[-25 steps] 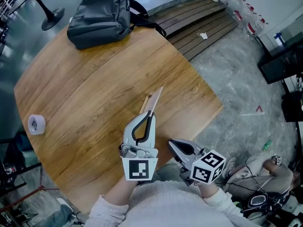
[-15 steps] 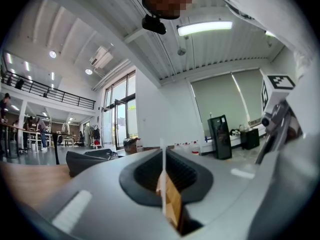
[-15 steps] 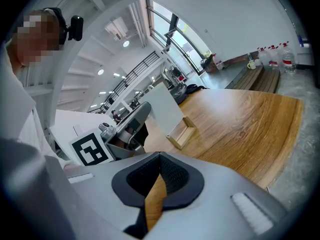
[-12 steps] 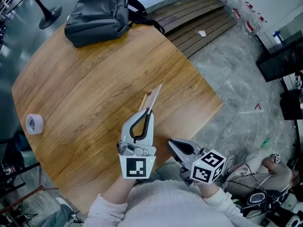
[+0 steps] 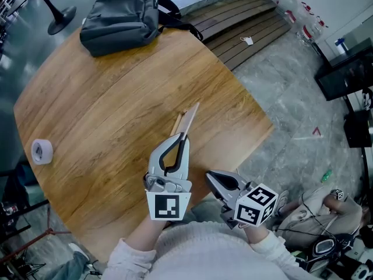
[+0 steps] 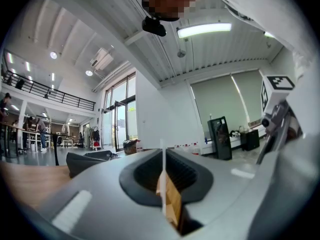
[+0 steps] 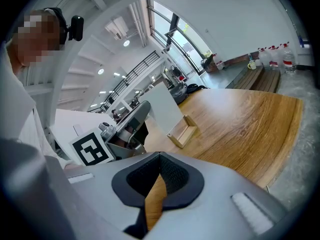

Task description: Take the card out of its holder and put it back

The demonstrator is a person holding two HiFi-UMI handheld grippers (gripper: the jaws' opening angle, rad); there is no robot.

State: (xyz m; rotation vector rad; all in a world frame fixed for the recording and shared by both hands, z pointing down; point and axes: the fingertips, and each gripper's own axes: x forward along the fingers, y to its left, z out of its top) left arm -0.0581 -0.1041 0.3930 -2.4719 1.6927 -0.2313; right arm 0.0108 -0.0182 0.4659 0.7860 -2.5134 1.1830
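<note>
My left gripper (image 5: 184, 136) is shut on the white card (image 5: 190, 116), which I see edge-on in the head view and as a thin white line (image 6: 162, 170) between the jaws in the left gripper view. The card (image 7: 164, 108) stands upright with its lower corner at the near end of the small wooden holder (image 7: 183, 131) lying on the table. I cannot tell whether it sits in the slot. The holder (image 5: 180, 123) lies just past the left fingertips. My right gripper (image 5: 211, 175) hangs shut and empty at the table's near edge, to the right of the left one.
The round wooden table (image 5: 105, 104) carries a black bag (image 5: 119, 19) at its far side and a roll of white tape (image 5: 42, 150) at its left edge. A slatted wooden bench (image 5: 245, 22) and grey floor lie beyond the right edge.
Only the view has shifted a little. Both grippers, the card and the holder keep their places.
</note>
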